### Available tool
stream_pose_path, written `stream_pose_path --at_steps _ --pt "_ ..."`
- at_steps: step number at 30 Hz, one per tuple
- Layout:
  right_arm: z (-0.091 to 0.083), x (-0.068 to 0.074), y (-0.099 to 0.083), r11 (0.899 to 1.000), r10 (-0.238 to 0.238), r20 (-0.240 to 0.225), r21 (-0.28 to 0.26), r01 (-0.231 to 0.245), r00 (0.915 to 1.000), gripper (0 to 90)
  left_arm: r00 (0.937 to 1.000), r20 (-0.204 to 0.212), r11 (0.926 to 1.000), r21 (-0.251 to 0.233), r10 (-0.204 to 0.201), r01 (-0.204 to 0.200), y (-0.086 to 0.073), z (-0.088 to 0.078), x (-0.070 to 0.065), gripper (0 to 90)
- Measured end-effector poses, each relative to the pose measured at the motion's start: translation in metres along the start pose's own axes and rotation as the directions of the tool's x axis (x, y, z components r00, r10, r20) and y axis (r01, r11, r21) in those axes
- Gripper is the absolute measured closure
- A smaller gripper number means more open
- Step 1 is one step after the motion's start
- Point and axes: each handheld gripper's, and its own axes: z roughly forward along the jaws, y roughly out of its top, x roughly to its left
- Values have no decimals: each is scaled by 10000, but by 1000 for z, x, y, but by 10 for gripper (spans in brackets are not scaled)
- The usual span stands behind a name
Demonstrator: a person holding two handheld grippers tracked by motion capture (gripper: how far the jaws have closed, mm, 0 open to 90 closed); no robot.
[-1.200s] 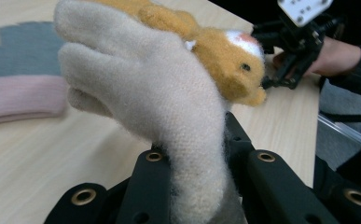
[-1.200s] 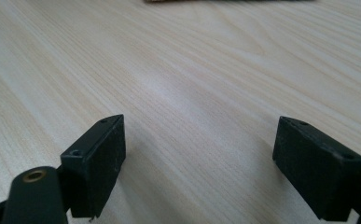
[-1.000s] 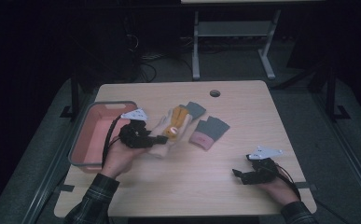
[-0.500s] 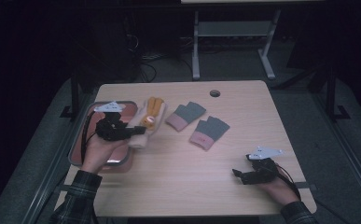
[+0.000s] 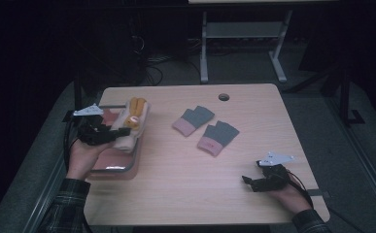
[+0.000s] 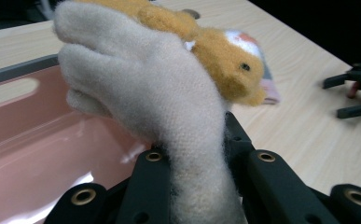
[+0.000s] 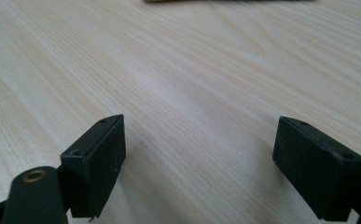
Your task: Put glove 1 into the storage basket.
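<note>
A cream glove with an orange animal face (image 5: pixel 131 122) hangs over the pink tray (image 5: pixel 109 165) at the table's left edge. My left gripper (image 5: pixel 120 132) is shut on its cuff. In the left gripper view the cream glove (image 6: pixel 155 93) rises from between my jaws, the orange face toward the table, and the pink tray (image 6: pixel 38 154) lies below it. Two grey gloves with pink cuffs (image 5: pixel 193 120) (image 5: pixel 218 138) lie flat mid-table. My right gripper (image 5: pixel 249 181) rests near the front right edge, open, with bare wood between its fingers (image 7: pixel 96 161).
A round cable hole (image 5: pixel 223 97) sits at the table's far edge. Beyond the table stands a white metal frame (image 5: pixel 241 34) on dark floor. Bare wood spans the space between the grey gloves and my right gripper.
My left gripper has carried the cream and orange glove leftward from the table's middle to above the pink tray. The right gripper has stayed where it was.
</note>
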Motion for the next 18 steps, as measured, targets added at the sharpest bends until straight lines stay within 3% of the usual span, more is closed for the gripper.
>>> stream_pose_path --at_steps 4,18 --pt "0 0 0 10000 1 1 -2 -1 10000 166 9995 -222 9998 16 -218 219 -6 -3 10 761" --pt "0 0 0 10000 24 10 24 -24 10000 165 9931 -913 9919 968 -732 821 -29 7 35 759"
